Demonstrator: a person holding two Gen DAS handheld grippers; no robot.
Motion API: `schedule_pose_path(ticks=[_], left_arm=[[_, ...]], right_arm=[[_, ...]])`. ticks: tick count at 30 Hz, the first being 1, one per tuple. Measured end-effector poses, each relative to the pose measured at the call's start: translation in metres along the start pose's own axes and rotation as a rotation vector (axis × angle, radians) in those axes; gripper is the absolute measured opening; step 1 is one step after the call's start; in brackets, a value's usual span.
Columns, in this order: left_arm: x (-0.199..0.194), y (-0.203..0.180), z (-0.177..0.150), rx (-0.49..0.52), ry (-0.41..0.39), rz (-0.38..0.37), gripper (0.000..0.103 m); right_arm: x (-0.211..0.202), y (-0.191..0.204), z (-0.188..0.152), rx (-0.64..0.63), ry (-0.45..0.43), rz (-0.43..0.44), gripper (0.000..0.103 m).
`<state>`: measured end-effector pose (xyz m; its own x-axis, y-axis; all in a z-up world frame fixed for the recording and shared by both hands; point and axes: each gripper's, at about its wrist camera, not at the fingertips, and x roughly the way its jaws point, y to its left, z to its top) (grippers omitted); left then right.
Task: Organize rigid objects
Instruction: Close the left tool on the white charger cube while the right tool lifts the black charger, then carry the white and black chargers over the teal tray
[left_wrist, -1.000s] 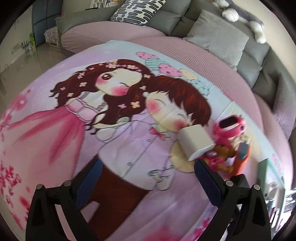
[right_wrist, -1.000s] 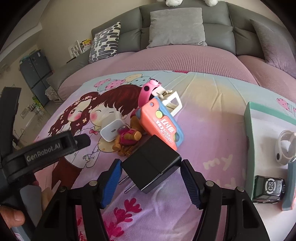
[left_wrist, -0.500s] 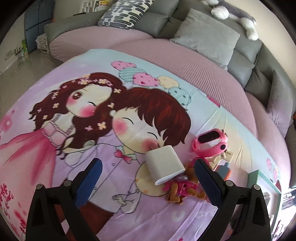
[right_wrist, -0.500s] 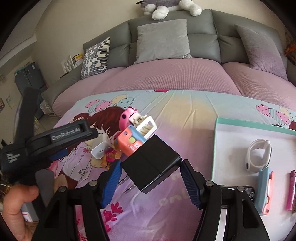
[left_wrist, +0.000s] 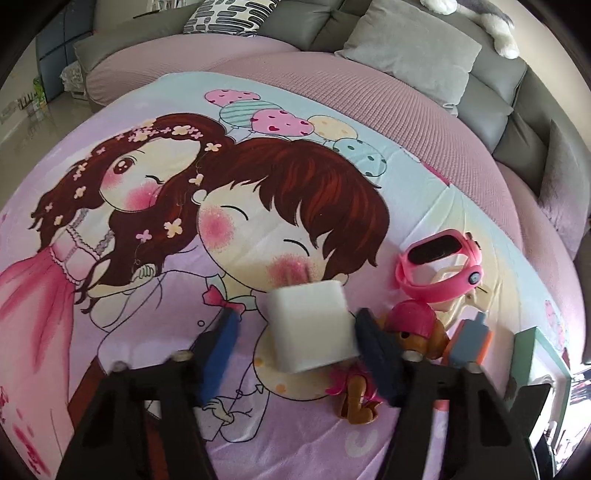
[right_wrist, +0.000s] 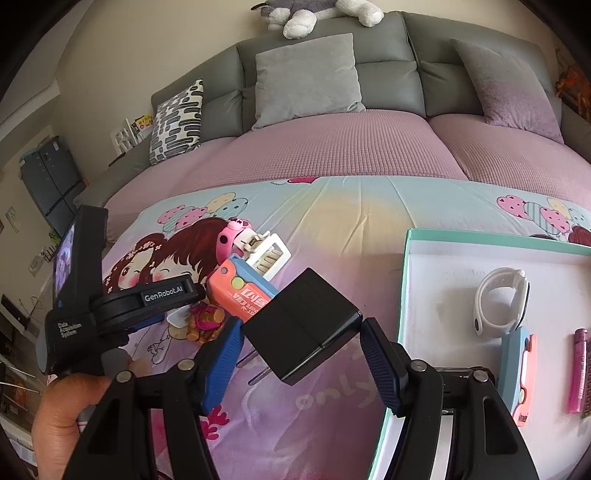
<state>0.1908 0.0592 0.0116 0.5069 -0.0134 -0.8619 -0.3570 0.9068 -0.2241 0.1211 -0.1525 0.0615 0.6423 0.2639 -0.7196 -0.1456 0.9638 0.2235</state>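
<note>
At lower centre, the right gripper (right_wrist: 301, 345) fingers clamp a black charger (right_wrist: 301, 325) above the bedsheet (right_wrist: 332, 229). The left gripper (left_wrist: 299, 336) fingers, part open, straddle the white charger (left_wrist: 310, 325) at lower centre without clearly pinching it.

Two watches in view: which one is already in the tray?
The white watch, lying inside the tray. The pink watch sits on the blanket among the unsorted pile.

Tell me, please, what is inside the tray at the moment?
The tray holds a white watch, a blue-and-pink case and a pink tube. The right gripper covers its near part.
</note>
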Motion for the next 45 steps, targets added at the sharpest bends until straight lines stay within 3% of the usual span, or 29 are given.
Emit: schedule_pose_path(ticks=[3,16,27,37,45], left_arm=[[0.001,0.0,-0.002,0.024,0.003,0.027,0.045],[-0.021,0.017,-0.013,0.029,-0.018,0.052,0.045],[-0.065,0.009,-0.01,0.045,-0.126,0.018,0.045],[-0.093,-0.032,-0.016,0.133,-0.175,-0.064,0.045],[-0.108,-0.089,-0.036,0.269,-0.173,-0.165,0.045]], right_arm=[[0.001,0.0,-0.001,0.001,0.005,-0.001,0.068],[-0.002,-0.001,-0.001,0.009,-0.002,-0.003,0.068],[-0.015,-0.004,0.0,0.012,-0.021,-0.001,0.068],[-0.037,-0.032,0.005,0.05,-0.058,-0.046,0.068],[-0.061,-0.092,0.005,0.171,-0.068,-0.157,0.068]])
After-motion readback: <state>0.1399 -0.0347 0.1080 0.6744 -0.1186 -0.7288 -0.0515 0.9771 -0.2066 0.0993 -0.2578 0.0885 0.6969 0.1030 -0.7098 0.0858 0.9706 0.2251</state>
